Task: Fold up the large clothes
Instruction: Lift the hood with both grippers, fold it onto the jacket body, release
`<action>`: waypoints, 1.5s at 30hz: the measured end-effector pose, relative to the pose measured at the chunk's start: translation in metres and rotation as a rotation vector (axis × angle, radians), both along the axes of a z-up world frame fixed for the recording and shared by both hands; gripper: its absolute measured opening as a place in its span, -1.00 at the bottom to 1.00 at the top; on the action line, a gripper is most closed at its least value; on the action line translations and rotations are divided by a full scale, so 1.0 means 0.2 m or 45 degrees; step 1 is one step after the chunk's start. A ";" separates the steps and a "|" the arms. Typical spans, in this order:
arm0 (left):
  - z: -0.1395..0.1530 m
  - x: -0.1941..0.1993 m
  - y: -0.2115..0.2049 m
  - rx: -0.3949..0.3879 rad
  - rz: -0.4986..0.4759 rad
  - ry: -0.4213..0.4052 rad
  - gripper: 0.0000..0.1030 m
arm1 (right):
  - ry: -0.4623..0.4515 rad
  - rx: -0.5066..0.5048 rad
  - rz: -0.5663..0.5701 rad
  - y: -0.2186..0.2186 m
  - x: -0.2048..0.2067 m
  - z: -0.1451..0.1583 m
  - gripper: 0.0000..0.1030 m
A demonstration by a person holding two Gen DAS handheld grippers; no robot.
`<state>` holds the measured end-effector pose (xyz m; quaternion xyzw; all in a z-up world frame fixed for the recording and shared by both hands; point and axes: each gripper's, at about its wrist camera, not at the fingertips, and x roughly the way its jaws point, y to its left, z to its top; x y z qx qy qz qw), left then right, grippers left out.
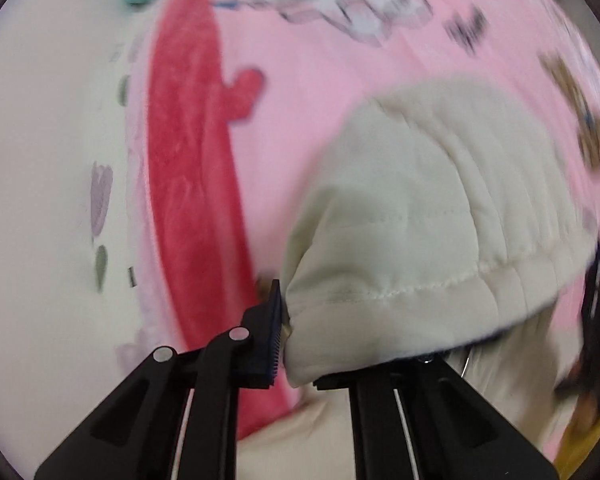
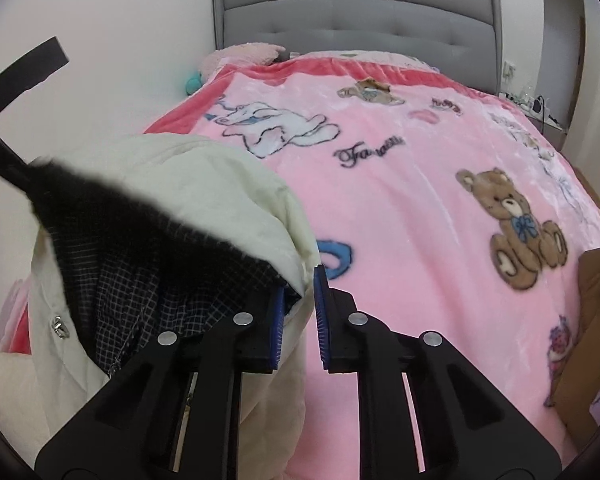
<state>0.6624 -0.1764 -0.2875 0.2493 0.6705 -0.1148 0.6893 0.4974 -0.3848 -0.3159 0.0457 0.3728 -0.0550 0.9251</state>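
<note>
Currently, step: a cream jacket [image 2: 204, 184] is held up over the left side of the bed [image 2: 420, 208], ahead of a fold.
Next move: the jacket would likely need to be laid flat on the pink blanket [image 1: 300, 92].
Left claw [image 1: 296, 336]: clamped on the jacket's stitched hem.
Right claw [image 2: 300, 320]: a narrow gap is kept, with cream fabric lying between the pads; whether it is gripped cannot be told.
</note>
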 end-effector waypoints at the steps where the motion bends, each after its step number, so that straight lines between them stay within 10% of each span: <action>1: 0.01 -0.03 0.03 0.006 -0.049 0.049 -0.77 | 0.000 -0.028 0.016 0.01 0.00 0.01 -0.75; 7: -0.17 -0.18 0.17 0.079 -0.037 0.120 -0.73 | -0.002 -0.086 0.054 0.11 0.00 0.05 -0.85; 13: -0.21 -0.34 0.22 -0.220 0.170 -0.208 0.03 | -0.006 -0.059 0.053 0.13 0.00 0.07 -0.85; 16: -0.29 -0.37 0.26 -0.408 0.431 -0.155 0.51 | 0.003 -0.067 0.059 0.14 0.00 0.06 -0.85; 19: -0.37 -0.38 0.25 -0.503 0.601 -0.067 0.51 | 0.025 -0.062 0.053 0.13 0.01 0.03 -0.85; 26: -0.37 -0.37 0.16 -0.418 0.698 -0.268 0.51 | 0.074 -0.042 0.022 0.12 0.02 -0.06 -0.85; 28: -0.37 -0.35 0.11 -0.334 0.671 -0.326 0.32 | 0.087 -0.022 0.007 0.11 0.03 -0.08 -0.85; 30: -0.39 -0.33 0.04 -0.223 0.591 -0.324 -0.47 | 0.098 -0.006 -0.021 0.10 0.03 -0.10 -0.85; 35: -0.29 -0.41 -0.07 -0.122 0.353 -0.396 -0.69 | 0.157 0.046 -0.083 0.06 0.05 -0.11 -0.96; 40: -0.19 -0.38 0.10 -0.299 0.386 -0.364 -0.70 | 0.173 -0.161 -0.238 -0.12 0.01 -0.05 -1.00; 45: -0.38 -0.35 0.28 -0.549 0.525 -0.198 -0.59 | 0.176 0.426 -0.278 -0.39 -0.03 -0.14 -0.99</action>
